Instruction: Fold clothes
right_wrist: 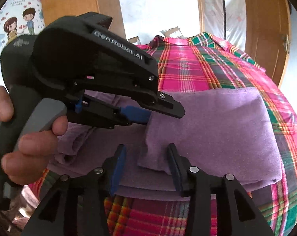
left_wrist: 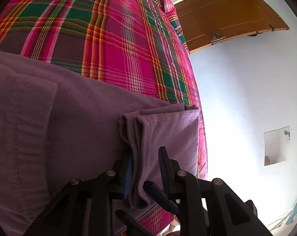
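Two hand-held grippers are being worked over one purple garment point(right_wrist: 217, 129), which is lying in several layers on a plaid bedcover point(left_wrist: 113, 45), near the bed's edge.

Item 1, purple garment: soft, napped, fleece-like cloth, judged light and limp. It is being shown with a flap doubled over the layers beneath. It is judged unlikely to slip between padded fingers, but likely to sag and drag its lower layers when lifted. Hold is best being taken at a hemmed edge or a corner, all layers of the fold together.

Item 2, left gripper point(left_wrist: 146, 177): a doubled, rolled edge of the garment is being pinched between its fingers; in the right wrist view its tips are being seen closed on the flap's side edge, and a person's hand point(right_wrist: 28, 137) is squeezing its grey trigger.

Item 3, right gripper point(right_wrist: 146, 167): its jaws are being held apart, straddling the near corner of the folded flap without clamping it.

Item 4, surroundings: a wooden door point(left_wrist: 223, 17) and a pale wall point(left_wrist: 246, 98) are being recorded beyond the bed.
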Motion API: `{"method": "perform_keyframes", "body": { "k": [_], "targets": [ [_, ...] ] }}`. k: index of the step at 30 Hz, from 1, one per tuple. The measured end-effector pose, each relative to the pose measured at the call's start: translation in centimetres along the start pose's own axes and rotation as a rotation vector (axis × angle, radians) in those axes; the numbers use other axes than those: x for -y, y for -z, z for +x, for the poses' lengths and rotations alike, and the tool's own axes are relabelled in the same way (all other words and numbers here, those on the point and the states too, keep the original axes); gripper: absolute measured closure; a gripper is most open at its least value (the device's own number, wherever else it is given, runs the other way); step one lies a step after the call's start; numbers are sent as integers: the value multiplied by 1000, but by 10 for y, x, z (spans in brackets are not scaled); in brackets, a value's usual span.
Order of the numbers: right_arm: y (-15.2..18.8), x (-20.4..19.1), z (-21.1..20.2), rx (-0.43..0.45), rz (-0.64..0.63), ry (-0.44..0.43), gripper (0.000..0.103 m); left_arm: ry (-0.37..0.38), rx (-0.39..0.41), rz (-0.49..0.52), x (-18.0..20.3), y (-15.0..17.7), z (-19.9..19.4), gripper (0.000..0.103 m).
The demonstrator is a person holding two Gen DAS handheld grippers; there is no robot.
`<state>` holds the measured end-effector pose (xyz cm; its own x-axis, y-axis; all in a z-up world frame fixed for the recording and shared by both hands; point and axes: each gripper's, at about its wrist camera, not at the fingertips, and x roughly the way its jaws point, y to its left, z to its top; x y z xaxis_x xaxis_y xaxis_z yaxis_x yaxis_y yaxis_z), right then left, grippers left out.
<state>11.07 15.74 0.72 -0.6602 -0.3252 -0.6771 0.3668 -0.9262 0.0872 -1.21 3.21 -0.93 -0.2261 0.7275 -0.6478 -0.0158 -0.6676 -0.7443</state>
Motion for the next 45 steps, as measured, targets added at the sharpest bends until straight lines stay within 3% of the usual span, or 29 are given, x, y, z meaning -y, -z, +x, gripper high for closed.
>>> {"method": "perform_keyframes", "body": {
  "k": [4,5,9,11,19,24,36,45],
  "targets": [
    [1,-10,2,8,-37,92,60,5,-2,8,3,-3,4,83],
    [2,-11,2,10,-43,111,69,7,-1,7,3,-3,4,84],
    [1,-14,-2,23,-52,135,90,20,-4,8,4,-4,4,87],
    [1,-16,-7,36,-60,140,94,26,-1,8,5,-4,1,91],
    [-9,-31,-33,101,-64,77,94,49,53,19,10,2,-24,92],
    [-14,-48,-38,111,-101,28,94,23,89,26,8,3,-40,92],
    [-9,-41,-5,4,-82,-29,94,-97,98,4,-8,-4,-34,91],
    [-4,-40,0,0,-83,-26,93,-106,161,-12,-9,-14,-44,88]
  ]
}}
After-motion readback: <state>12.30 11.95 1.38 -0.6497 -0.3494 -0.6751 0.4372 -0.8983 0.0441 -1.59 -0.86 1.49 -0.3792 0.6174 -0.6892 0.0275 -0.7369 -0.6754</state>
